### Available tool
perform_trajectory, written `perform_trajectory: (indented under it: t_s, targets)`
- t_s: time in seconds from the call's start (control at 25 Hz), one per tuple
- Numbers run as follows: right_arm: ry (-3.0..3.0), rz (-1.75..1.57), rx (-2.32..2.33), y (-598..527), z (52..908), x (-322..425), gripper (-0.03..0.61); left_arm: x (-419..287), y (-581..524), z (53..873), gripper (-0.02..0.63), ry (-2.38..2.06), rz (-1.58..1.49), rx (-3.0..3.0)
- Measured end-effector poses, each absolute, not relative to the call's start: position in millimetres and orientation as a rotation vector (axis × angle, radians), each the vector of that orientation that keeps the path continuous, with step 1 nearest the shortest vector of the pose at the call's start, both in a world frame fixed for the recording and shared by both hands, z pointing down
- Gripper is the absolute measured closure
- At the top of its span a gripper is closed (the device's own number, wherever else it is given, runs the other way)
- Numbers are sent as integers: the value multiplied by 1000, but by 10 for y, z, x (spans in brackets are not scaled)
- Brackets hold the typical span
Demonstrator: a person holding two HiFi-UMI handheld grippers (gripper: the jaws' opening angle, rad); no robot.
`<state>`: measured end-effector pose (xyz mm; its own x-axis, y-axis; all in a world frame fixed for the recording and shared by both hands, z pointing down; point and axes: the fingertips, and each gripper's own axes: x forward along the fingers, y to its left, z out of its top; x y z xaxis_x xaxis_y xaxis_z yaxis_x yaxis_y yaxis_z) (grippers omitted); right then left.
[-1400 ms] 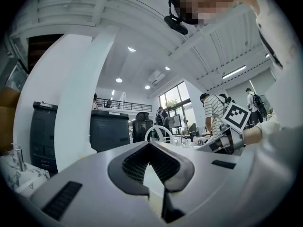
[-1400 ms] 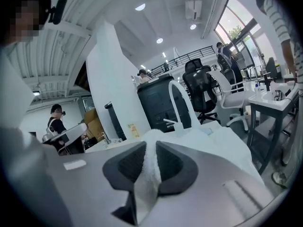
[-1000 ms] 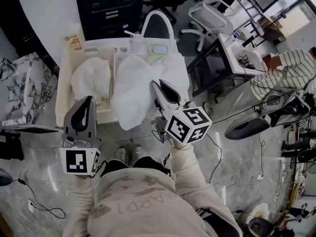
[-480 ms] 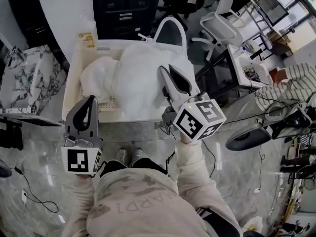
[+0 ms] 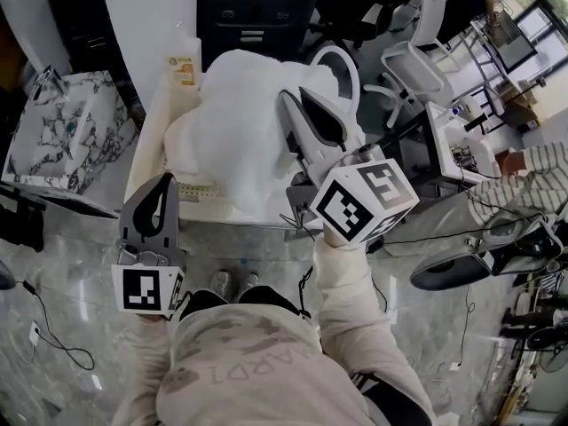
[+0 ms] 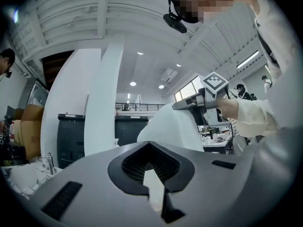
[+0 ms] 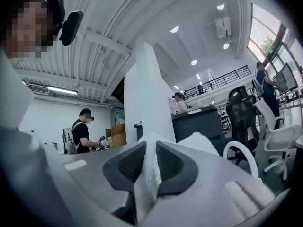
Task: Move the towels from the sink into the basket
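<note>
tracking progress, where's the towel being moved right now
Head view, upper centre: the white towel hangs pinched in the right tool, held up at the right edge of the cream basket, which holds another towel.

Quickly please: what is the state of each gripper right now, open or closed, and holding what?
Left gripper: closed, holding nothing.
Right gripper: closed on the towel.

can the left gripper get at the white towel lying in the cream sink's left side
Probably yes: the left gripper, jaws shut, hovers just before the cream sink, where that white towel lies exposed; the big white towel in the right gripper hangs further right.
</note>
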<state>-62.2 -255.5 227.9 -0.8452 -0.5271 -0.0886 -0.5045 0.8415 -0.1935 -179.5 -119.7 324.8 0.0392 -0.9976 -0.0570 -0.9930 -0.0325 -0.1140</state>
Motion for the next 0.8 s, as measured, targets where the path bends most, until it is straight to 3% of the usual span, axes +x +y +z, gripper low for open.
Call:
perform_trajectory:
  t_s: [0.36, 0.8]
  targets:
    - [2909, -222, -630, -2530, 2100, -1254, 511, -2074, -1029, 3180, 607, 2191, -72, -2074]
    - [2986, -310, -535, -2615, 2614, -1909, 511, -2432, -894, 3257, 607, 2280, -83, -1991]
